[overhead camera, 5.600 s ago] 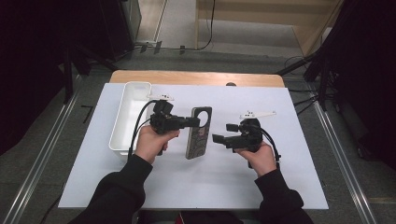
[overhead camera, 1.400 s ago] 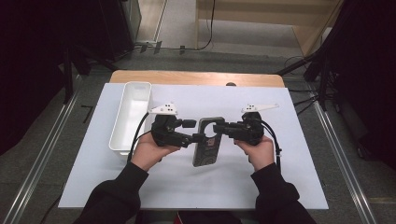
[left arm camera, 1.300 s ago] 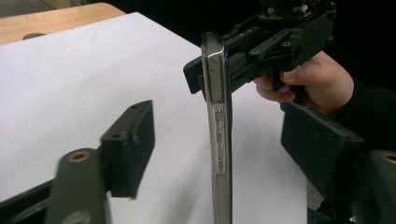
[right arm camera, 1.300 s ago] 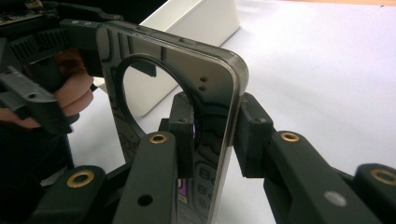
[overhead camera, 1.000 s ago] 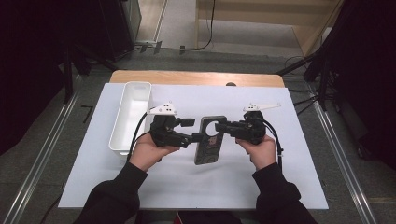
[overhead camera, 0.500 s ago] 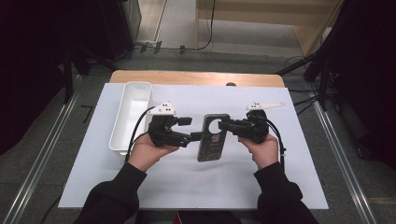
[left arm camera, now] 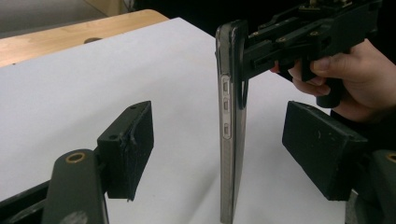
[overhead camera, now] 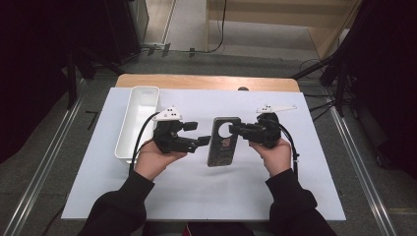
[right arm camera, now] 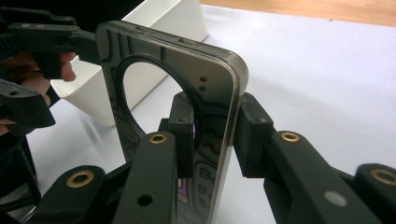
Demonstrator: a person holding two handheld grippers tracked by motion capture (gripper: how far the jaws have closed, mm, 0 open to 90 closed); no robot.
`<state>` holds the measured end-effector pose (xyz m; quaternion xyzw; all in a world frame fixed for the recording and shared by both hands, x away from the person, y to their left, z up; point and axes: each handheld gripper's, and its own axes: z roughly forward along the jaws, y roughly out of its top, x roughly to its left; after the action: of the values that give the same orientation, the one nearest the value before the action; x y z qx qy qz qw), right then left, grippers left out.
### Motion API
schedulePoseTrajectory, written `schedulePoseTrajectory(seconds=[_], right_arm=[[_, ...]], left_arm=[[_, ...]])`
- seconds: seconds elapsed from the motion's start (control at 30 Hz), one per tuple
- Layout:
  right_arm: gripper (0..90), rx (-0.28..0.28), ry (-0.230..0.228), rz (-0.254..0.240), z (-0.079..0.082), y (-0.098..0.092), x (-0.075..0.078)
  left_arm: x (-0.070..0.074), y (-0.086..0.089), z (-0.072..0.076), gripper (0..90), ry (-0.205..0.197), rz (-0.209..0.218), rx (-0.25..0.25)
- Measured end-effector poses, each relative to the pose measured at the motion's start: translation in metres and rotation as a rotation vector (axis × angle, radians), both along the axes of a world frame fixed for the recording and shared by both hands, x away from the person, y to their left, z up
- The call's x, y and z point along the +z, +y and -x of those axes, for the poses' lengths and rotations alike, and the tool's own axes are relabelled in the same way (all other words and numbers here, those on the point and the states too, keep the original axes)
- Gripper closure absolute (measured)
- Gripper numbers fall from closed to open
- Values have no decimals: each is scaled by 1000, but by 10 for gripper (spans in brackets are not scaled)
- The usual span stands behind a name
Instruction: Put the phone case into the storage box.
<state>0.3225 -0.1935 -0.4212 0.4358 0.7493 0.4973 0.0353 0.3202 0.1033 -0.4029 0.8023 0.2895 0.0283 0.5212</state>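
A dark phone case (overhead camera: 223,142) with a round hole hangs over the middle of the white sheet (overhead camera: 196,191). My right gripper (overhead camera: 234,130) is shut on its upper right edge. In the right gripper view both pads (right arm camera: 252,128) press on the case (right arm camera: 215,74) beside the hole. My left gripper (overhead camera: 198,133) stands open at the case's left side. In the left gripper view the case's thin edge with buttons (left arm camera: 229,140) stands between the wide jaws, touching neither pad (left arm camera: 128,144). The right gripper (left arm camera: 261,51) clamps the case's top there.
A long white tray (overhead camera: 139,105) lies at the left of the sheet, close behind my left hand, and shows past the case (right arm camera: 175,28) in the right gripper view. A wooden table edge (overhead camera: 206,82) runs along the far side. Dark stands flank the table.
The case went from the left gripper's hold to the right gripper's, and the right hand came in from the right. Over the last second it drifted slightly right; the left jaws stand apart from it.
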Motion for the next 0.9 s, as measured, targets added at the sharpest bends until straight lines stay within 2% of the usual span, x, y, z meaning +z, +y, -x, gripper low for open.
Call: schedulePoseTrajectory(seconds=[0.13,0.33,0.43,0.5,0.6,0.8,0.9], right_arm=[[700,2,-1,12,-4,7,1],[700,-1,3,26,-8,15,0],[700,-5,8,30,-10,18,-2],[700,-14,18,33,-11,20,-3],[700,-24,31,40,-10,25,-3],[700,-38,38,47,-9,34,-3],[699,-40,44,55,-10,39,-4]], left_arm=[[2,0,1,250,-11,-9,40],[1,1,0,272,-5,-7,42],[2,2,0,272,-15,-12,65],[2,2,1,274,-5,-19,74],[3,3,1,307,-14,-29,89],[2,5,-2,307,11,-36,138],[1,5,-3,343,13,-47,157]])
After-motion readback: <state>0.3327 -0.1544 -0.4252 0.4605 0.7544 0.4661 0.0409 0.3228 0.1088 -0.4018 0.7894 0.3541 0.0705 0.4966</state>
